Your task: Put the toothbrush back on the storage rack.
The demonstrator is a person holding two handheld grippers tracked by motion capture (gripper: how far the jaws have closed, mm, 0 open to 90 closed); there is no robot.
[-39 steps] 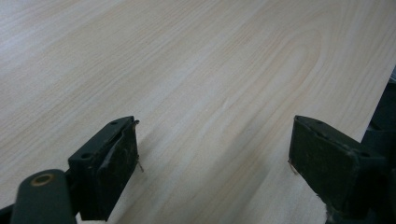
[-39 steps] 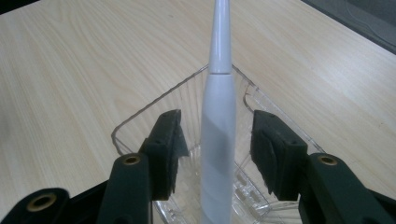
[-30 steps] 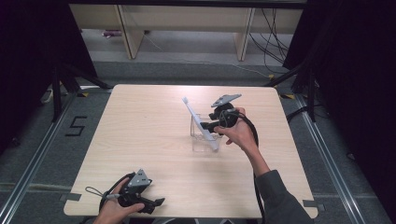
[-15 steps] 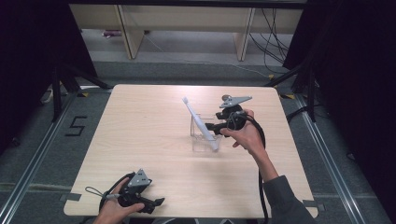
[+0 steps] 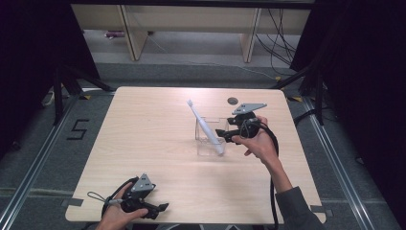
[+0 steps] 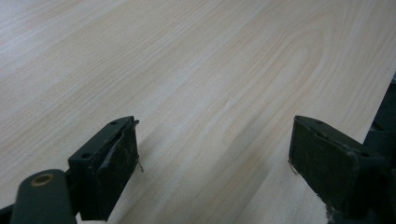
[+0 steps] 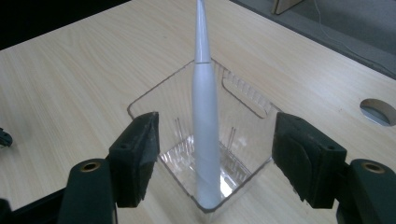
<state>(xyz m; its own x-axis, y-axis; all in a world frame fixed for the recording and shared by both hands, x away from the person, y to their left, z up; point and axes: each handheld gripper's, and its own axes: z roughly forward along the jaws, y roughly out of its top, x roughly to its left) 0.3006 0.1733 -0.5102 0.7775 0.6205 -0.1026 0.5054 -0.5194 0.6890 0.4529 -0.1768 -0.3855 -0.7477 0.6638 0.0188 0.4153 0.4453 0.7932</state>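
Observation:
A white electric toothbrush (image 5: 205, 127) (image 7: 205, 135) leans up and to the left inside a clear plastic box (image 5: 210, 147) (image 7: 247, 100) at the middle of the table. My right gripper (image 5: 224, 135) (image 7: 215, 122) is just right of the box and points at it. Its jaws have just been opening and stand apart on either side of the box's near corner, pressing on nothing. My left gripper (image 5: 160, 208) (image 6: 215, 135) rests open at the table's front left edge, with bare wood between its jaws.
The light wooden table (image 5: 143, 124) has a round cable hole (image 5: 232, 101) (image 7: 379, 111) behind the right gripper. Wooden shelving (image 5: 191, 24) and loose cables (image 5: 282, 33) lie on the floor beyond the far edge. Dark drapes flank both sides.
The right gripper has drawn back to the right, away from the box, with its jaws wider apart. The toothbrush stays leaning in the box. The left gripper has not moved.

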